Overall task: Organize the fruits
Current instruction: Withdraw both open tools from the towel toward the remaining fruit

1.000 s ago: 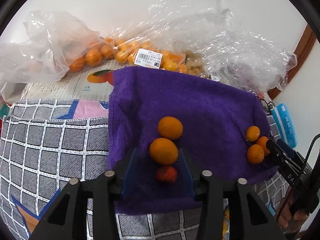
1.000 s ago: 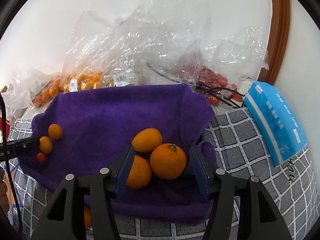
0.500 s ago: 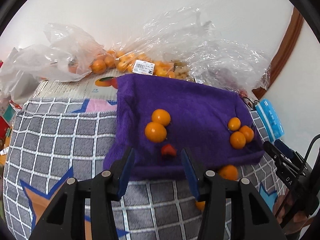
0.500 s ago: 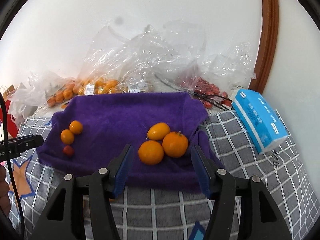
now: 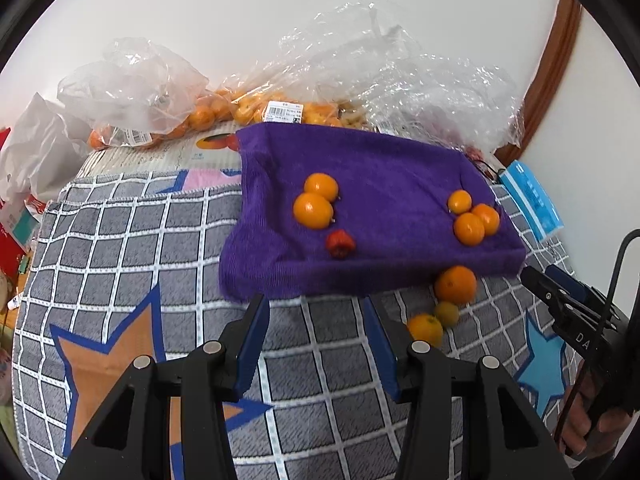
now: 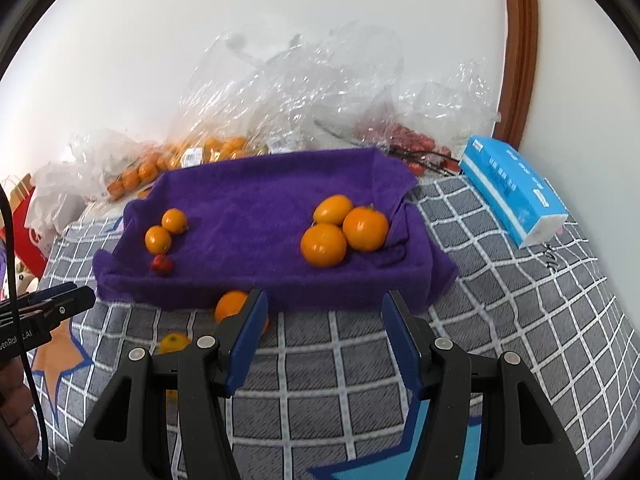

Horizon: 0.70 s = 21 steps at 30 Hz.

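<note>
Both tools gape empty: the left tool (image 5: 316,332) and the right tool (image 6: 322,328) hang over the checked blanket (image 5: 160,240). Beyond them, oranges (image 6: 344,232) and a small red fruit (image 5: 340,243) sit on the purple towel (image 5: 380,168).

The purple towel (image 6: 256,204) is looking soft and fuzzy. The oranges (image 6: 324,245) are shining, smooth and a bit bumpy. The checked cloth (image 5: 132,240) is looking woven and dull. The clear plastic bags (image 6: 280,92) are crinkling and glinting. The blue pack (image 6: 512,190) is looking slick. The door frame (image 6: 520,40) is showing glossy brown wood. The fingers (image 5: 250,344) are looking like dull black and blue plastic.
</note>
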Motion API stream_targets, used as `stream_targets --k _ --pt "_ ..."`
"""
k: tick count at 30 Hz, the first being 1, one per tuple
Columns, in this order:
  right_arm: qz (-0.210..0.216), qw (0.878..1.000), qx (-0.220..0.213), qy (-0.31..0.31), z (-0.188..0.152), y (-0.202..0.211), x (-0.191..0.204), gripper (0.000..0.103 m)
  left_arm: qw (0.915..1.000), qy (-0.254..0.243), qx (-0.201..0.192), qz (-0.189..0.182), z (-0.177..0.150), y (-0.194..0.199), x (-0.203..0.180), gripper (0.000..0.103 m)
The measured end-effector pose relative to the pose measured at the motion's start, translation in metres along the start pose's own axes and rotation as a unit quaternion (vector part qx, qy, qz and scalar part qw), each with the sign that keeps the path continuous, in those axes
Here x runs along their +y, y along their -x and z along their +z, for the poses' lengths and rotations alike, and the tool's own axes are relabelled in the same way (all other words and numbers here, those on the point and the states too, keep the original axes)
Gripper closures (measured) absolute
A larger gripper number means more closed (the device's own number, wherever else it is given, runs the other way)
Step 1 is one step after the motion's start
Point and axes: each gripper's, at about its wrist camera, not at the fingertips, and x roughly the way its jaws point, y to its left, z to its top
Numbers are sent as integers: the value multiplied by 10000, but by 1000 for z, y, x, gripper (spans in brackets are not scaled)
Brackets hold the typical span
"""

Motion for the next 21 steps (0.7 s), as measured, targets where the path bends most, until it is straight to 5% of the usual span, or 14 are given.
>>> stream_targets --k 21 --pt "344 9991 72 246 -20 9 11 44 9992 316 -53 232 -24 20 12 57"
